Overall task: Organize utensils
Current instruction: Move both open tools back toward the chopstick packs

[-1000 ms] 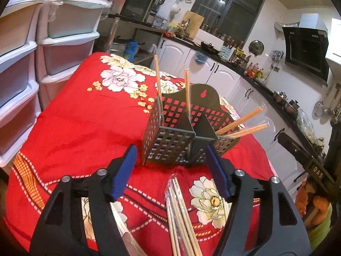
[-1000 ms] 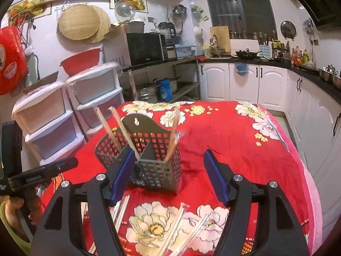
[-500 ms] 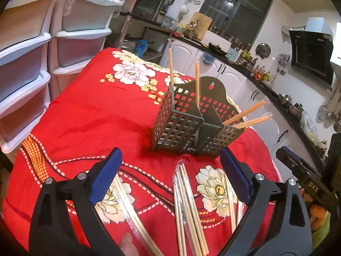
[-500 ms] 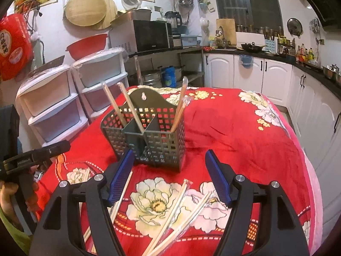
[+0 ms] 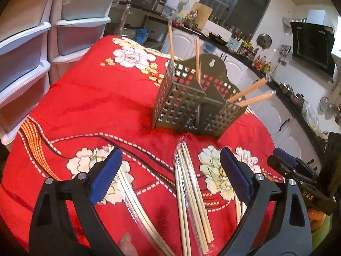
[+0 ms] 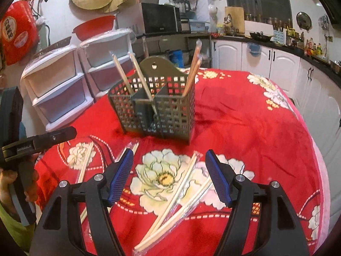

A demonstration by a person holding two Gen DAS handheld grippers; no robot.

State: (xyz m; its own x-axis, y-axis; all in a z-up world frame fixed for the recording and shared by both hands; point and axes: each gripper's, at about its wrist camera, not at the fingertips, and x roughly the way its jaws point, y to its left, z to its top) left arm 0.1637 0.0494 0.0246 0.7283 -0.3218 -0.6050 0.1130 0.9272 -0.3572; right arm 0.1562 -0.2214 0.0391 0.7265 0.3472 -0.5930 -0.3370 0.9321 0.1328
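Both grippers have sunk toward the red floral tablecloth [image 5: 89, 98] since a second ago, and the perforated utensil caddy [image 5: 191, 106] now sits farther off in each wrist view. The left gripper [image 5: 170, 175] has just been opening: its blue pads stand wide apart, clamping nothing, above a wrapped bundle of chopsticks [image 5: 191, 192] lying flat on the cloth. Another pair [image 5: 136, 209] lies partly hidden behind its left finger. The right gripper [image 6: 169, 177] hangs moderately open and empty over two wrapped pairs [image 6: 179, 194] on a white flower. Four chopsticks [image 6: 191, 68] stand tilted in the caddy's outer compartments. Their lower ends are masked by the mesh, and the loose bundles run out of frame.
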